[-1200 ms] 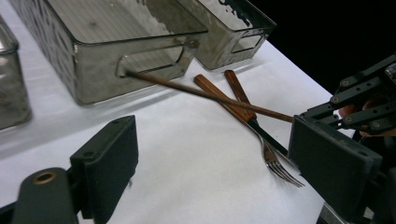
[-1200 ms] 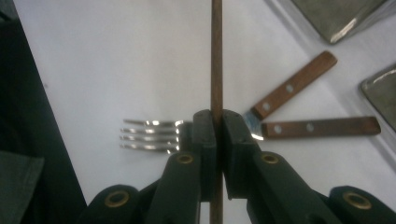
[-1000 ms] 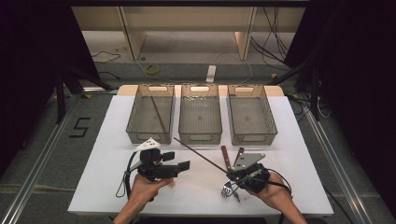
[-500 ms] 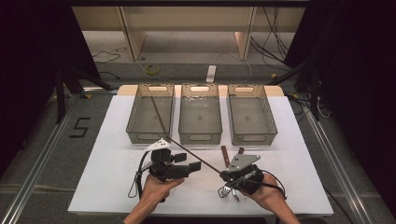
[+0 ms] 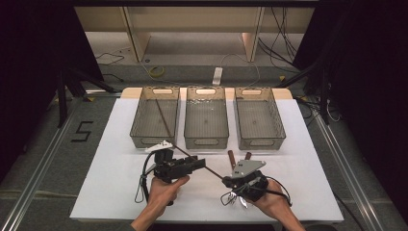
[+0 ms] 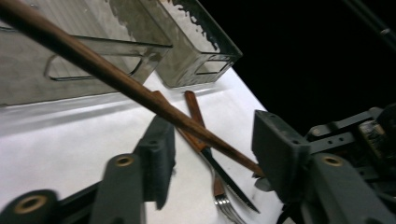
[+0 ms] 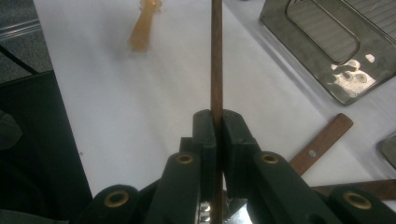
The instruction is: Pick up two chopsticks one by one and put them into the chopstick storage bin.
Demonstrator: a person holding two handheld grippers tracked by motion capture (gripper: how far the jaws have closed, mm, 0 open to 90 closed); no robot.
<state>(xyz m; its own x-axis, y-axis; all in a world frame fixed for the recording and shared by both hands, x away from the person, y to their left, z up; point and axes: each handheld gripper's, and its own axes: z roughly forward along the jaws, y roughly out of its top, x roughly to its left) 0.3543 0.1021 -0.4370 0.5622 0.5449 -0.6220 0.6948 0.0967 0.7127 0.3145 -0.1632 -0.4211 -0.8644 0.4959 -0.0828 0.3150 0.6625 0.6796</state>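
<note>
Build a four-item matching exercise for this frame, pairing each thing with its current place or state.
Things:
1. chopstick
2. left gripper
3. fork
4. middle bin

States:
A. open, jaws either side of the stick
B. lying flat on the table beside a wooden-handled knife
C. clamped in the right gripper
D. standing between two other bins

Pairs: 1-C, 2-A, 3-B, 4-D

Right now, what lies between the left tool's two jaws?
In the left gripper view, the left tool stands open around the brown chopstick, which crosses the gap. Below it a knife and fork lie on the white table.
</note>
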